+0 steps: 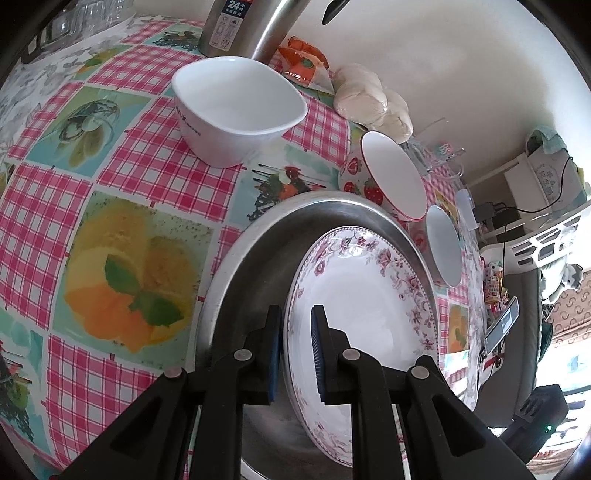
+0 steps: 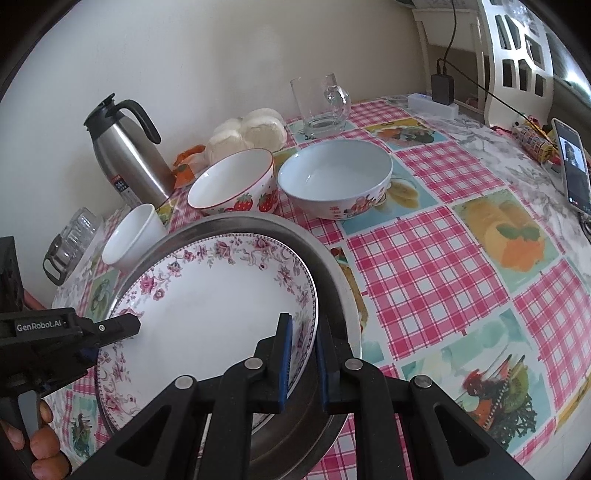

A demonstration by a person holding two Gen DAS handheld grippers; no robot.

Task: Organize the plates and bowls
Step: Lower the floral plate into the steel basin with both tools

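A white plate with a pink floral rim lies in a steel tray. My left gripper straddles the plate's left rim, its jaws close around the edge; it also shows in the right wrist view. My right gripper straddles the plate's right rim, with a small gap at the pads. A strawberry bowl, a pale blue bowl and a white square bowl stand on the tablecloth beside the tray.
A steel thermos jug, bagged buns, a glass mug and an upturned glass stand near the wall. A phone leans at the right. A white chair stands behind the table.
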